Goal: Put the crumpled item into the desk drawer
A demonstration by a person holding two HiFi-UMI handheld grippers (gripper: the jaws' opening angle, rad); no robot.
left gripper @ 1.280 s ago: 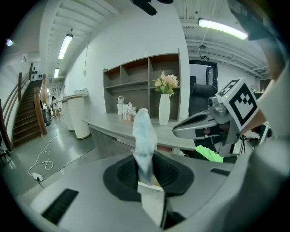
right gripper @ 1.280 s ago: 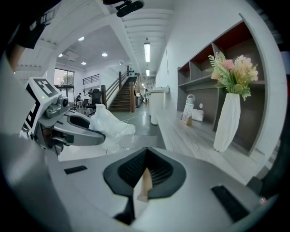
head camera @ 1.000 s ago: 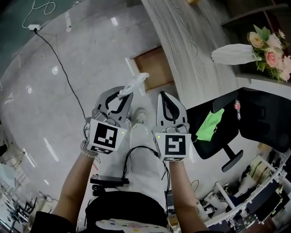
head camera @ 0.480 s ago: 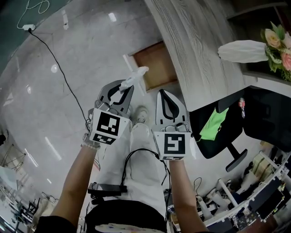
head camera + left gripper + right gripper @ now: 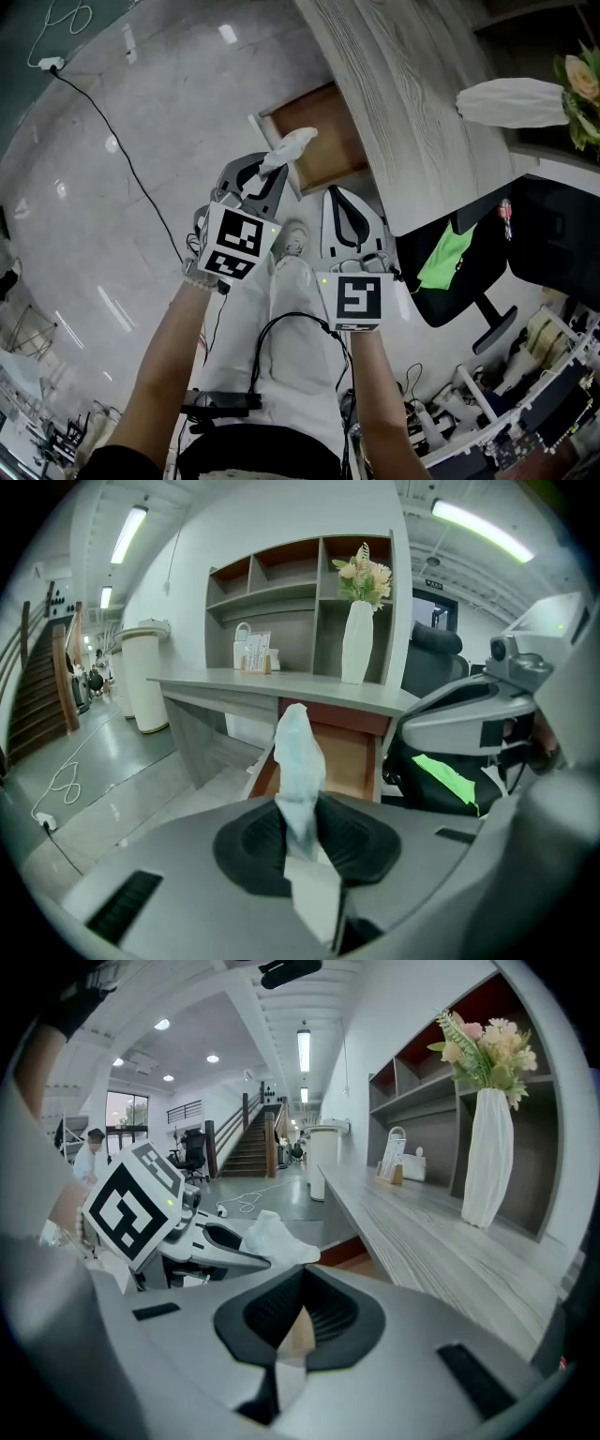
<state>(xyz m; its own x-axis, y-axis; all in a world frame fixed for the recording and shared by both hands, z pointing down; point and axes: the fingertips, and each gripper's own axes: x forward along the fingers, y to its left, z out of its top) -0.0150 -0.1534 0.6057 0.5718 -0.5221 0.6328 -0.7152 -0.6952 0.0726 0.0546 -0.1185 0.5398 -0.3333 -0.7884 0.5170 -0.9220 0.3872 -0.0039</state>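
My left gripper [image 5: 267,174] is shut on a crumpled white item [image 5: 290,147], which sticks up from between the pads [image 5: 300,761]. In the head view the item hangs over the front edge of the open wooden desk drawer [image 5: 323,127]. The drawer [image 5: 330,757] lies straight ahead under the grey desk top [image 5: 412,103]. My right gripper [image 5: 340,200] is beside the left one, a little nearer to me, shut with nothing in it [image 5: 298,1290]. From the right gripper view the item [image 5: 274,1238] shows at the left gripper's tips.
A white vase [image 5: 514,101] with flowers stands on the desk near wooden shelves [image 5: 281,583]. A black office chair [image 5: 469,272] with a green cloth [image 5: 441,258] is on the right. A black cable [image 5: 122,131] runs over the shiny floor. A white bin [image 5: 143,677] stands by the desk's far end.
My left gripper has moved forward with the crumpled item, from short of the drawer to over its front edge. The right gripper has hardly shifted.
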